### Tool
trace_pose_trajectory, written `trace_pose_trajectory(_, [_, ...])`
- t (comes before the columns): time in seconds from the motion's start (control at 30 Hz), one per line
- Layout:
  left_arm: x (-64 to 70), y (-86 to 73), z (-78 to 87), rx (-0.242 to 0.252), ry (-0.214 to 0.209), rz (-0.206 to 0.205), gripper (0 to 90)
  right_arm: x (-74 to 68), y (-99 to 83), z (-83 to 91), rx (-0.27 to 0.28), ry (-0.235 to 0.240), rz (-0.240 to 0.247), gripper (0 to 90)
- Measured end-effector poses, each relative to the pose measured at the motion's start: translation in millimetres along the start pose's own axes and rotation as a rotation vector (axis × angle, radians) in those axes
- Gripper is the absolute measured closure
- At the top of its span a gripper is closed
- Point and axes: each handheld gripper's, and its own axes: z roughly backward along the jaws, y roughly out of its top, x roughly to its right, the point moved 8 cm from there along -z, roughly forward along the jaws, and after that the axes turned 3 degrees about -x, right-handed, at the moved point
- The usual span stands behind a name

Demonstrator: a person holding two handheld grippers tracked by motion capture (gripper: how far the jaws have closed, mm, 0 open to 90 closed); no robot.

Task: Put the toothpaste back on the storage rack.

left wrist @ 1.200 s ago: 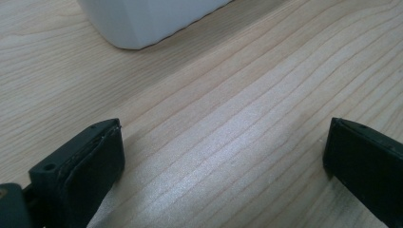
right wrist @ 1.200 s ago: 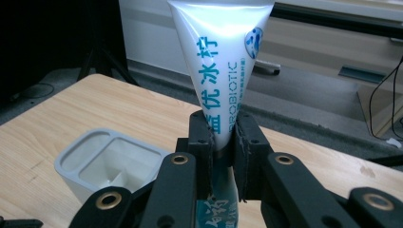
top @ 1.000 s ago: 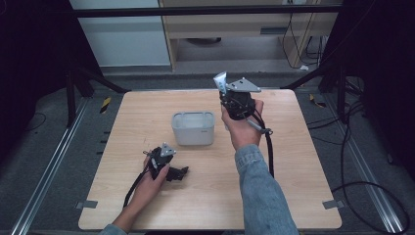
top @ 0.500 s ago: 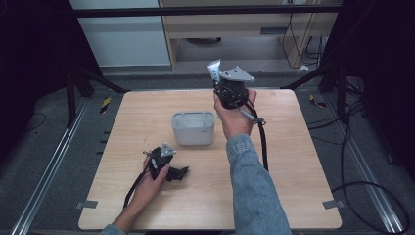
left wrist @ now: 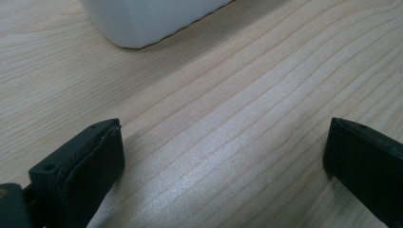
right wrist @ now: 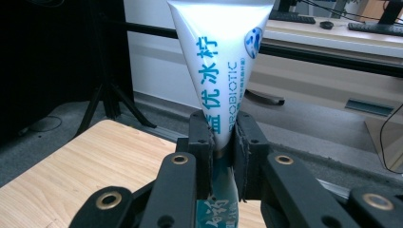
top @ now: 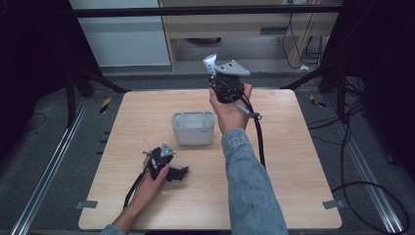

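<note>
Toothpaste tube (right wrist: 220, 71) clamped upright betw. right gripper (right wrist: 222, 137) jaws, raised over table's far edge behind white bin (top: 193, 128); left gripper (left wrist: 223, 152) jaws spread, empty, resting on table (top: 293, 161); tube to be lowered straight into bin, released only once inside.

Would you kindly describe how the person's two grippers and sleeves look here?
Both grippers are black. The right gripper carries a grey three-cornered plate and trails a black cable; its linkage arms show brass-ringed holes. The left gripper has a smaller grey plate and black cable. The right sleeve is blue denim.
</note>
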Motion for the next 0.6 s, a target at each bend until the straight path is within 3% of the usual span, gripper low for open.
trace_pose_trajectory(0.6, [-0.1, -0.4, 0.3, -0.003, 0.003, -0.001, 0.0, -37.3, 11.9, -25.5, 0.035, 0.064, -0.024, 79.3])
